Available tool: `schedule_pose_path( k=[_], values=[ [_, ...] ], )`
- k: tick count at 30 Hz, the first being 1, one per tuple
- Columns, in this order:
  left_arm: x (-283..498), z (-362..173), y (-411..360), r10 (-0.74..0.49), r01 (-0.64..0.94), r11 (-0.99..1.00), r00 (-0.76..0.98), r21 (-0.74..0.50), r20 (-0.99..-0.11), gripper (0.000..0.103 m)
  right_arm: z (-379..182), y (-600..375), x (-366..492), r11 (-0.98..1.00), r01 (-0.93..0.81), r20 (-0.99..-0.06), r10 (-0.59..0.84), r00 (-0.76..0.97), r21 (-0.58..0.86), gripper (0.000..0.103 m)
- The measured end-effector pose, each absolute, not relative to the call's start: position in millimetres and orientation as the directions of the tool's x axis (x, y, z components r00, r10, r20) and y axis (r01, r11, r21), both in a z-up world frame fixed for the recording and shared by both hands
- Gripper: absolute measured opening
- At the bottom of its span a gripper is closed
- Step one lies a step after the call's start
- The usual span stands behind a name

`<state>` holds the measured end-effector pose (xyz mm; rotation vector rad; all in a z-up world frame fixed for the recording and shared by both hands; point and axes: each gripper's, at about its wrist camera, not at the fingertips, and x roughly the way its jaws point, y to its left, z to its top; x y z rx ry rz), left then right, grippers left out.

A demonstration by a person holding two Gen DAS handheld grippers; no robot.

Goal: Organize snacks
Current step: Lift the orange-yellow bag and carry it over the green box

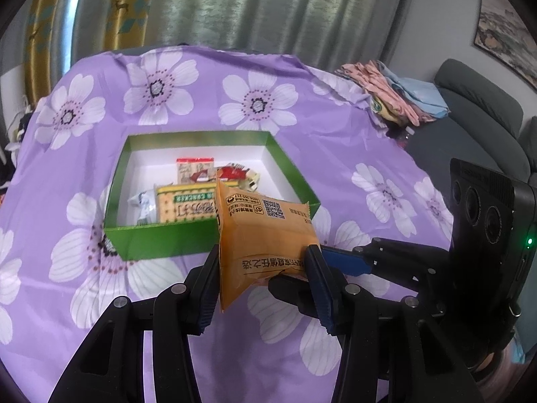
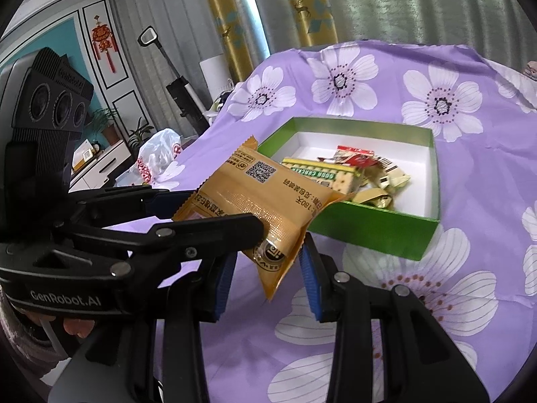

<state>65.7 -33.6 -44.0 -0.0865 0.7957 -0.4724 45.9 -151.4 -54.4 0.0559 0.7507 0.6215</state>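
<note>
An orange snack packet (image 1: 265, 235) is held above the purple cloth, just in front of the green box (image 1: 161, 240). My left gripper (image 1: 265, 282) is shut on the packet's near end. In the right wrist view the same packet (image 2: 261, 198) hangs between my right gripper's (image 2: 265, 275) open fingers, which do not press it; the left gripper's fingers (image 2: 235, 231) clamp it from the left. The green box (image 2: 369, 231) holds a cracker pack (image 1: 188, 205), a red-and-white packet (image 1: 194, 168) and several small wrapped snacks.
The table wears a purple flowered cloth (image 1: 369, 154). Folded clothes (image 1: 396, 94) lie at its far right edge, beside a grey sofa (image 1: 476, 110). A white plastic bag (image 2: 157, 158) sits off the table's left edge. Curtains hang behind.
</note>
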Motion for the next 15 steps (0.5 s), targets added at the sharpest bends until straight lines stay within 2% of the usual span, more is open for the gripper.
schedule_pose_path(
  k=[15],
  values=[
    [89.4,-24.1,-52.0,-0.448,0.414,0.885,0.622,-0.216,-0.643,0.049,-38.3,-168.8,65.8,0.834,-0.495,-0.586,0.534,0.609,0.245,0.038]
  ],
)
